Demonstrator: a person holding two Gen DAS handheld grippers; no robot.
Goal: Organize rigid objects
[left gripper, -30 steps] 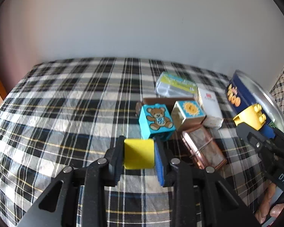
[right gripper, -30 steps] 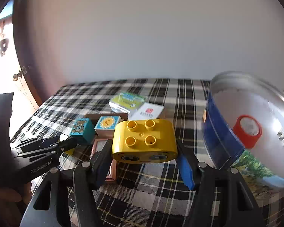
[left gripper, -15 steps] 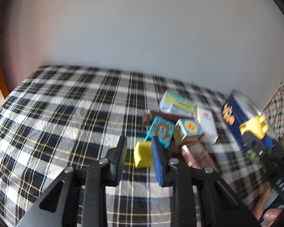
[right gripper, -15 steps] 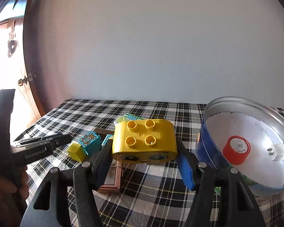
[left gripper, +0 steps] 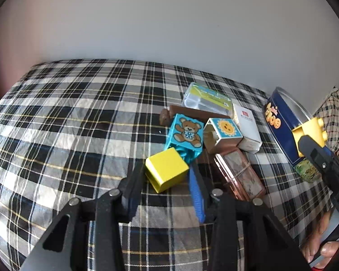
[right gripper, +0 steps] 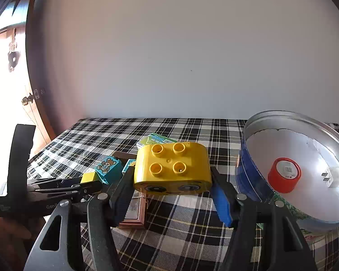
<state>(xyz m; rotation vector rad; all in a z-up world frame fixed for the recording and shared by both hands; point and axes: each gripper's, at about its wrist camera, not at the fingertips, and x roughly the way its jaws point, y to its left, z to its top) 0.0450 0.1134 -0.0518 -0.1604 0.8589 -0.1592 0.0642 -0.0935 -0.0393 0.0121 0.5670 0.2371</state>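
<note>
From the left wrist, the left gripper (left gripper: 167,180) has its jaws opening around a small yellow block (left gripper: 166,172) that sits on the checked cloth (left gripper: 79,122), leaning against the teddy block (left gripper: 185,134). A nudge on withdrawal could topple that pile.

From the right wrist, the right gripper (right gripper: 173,192) clamps a big yellow brick (right gripper: 173,166) beside the tilted blue tin (right gripper: 293,171); dropping it on the rim could tip the tin. The things behind the brick are mostly hidden.

Two wrist views — shared plaid bed (left gripper: 79,124).
</note>
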